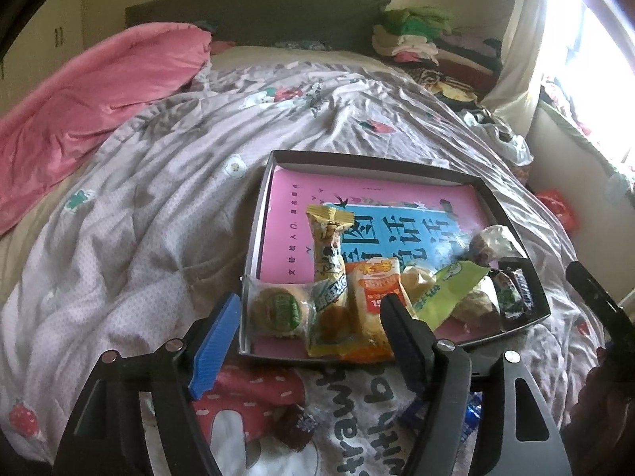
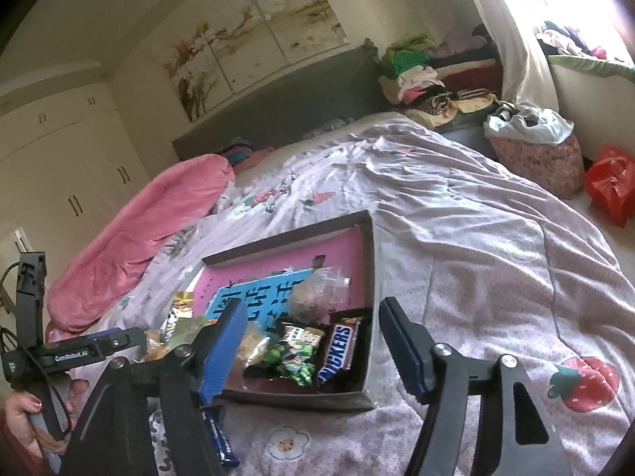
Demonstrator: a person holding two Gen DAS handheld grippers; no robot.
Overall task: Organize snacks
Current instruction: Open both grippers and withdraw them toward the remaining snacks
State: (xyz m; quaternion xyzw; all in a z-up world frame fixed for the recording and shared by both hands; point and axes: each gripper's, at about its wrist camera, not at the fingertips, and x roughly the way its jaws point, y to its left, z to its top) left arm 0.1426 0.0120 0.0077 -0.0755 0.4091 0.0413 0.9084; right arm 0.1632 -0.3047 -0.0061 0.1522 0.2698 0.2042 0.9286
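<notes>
Resting on a rumpled lilac printed quilt (image 1: 166, 206) across a bed: a shallow dark grey cardboard box (image 1: 397, 158) lined with a pink and blue printed sheet (image 1: 293, 194), snacks lying in a row along its near edge. Sitting leftmost, a round pale biscuit in clear wrap (image 1: 278, 309); leaning beside it, a tall yellow packet (image 1: 329, 246); next along, an orange and white packet (image 1: 373, 289) and a light green wrapper (image 1: 448, 289) (partly overlapping each other). Lying in the box's right near corner, a brown Snickers bar (image 2: 337, 353), touching a green and black packet (image 2: 297, 353), with a clear-wrapped brownish ball (image 2: 313, 293) just behind.

Hovering at the box's near edge, the left gripper (image 1: 309, 337), jaws standing apart, nothing between the pads. Poised over the Snickers corner, the right gripper (image 2: 313, 353), jaws likewise spread and gripping nothing. Lying loose on the quilt outside the box, a dark blue bar (image 2: 220, 440) and a small dark wrapped sweet (image 1: 293, 428). Bunching at the bed's left side, a pink blanket (image 1: 95, 103).
</notes>
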